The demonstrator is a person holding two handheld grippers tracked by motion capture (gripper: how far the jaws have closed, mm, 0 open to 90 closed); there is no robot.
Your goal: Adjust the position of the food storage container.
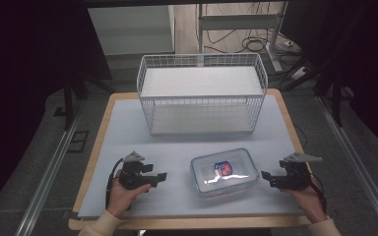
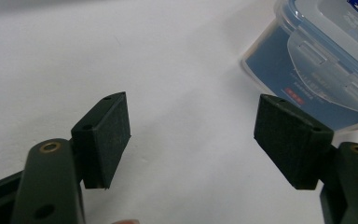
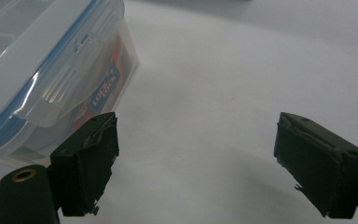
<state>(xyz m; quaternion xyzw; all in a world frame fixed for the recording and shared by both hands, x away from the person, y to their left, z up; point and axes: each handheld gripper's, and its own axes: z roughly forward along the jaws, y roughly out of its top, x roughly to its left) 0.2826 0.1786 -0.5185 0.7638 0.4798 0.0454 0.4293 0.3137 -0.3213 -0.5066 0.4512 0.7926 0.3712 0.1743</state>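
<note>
A clear plastic food box point(image 1: 222, 172) with a blue-edged clip lid and a red and blue label lies on the pale table mat, near the front. My left gripper point(image 1: 160, 177) rests to its left, jaws wide open and pointing at it, a short gap away. My right gripper point(image 1: 266, 178) sits to its right, also open, aimed at the box's right side. The left gripper view has the box point(image 2: 317, 60) at the upper right beyond the open gripper point(image 2: 191, 140). The right gripper view has the box point(image 3: 46, 70) at the upper left, just past the left pad point(image 3: 91, 161) of the open gripper point(image 3: 196, 163).
A white wire basket point(image 1: 202, 93) with a white shelf panel stands at the back of the table mat point(image 1: 128, 132). The wooden table edge point(image 1: 91, 162) frames the mat. Cables and desk legs lie on the floor behind.
</note>
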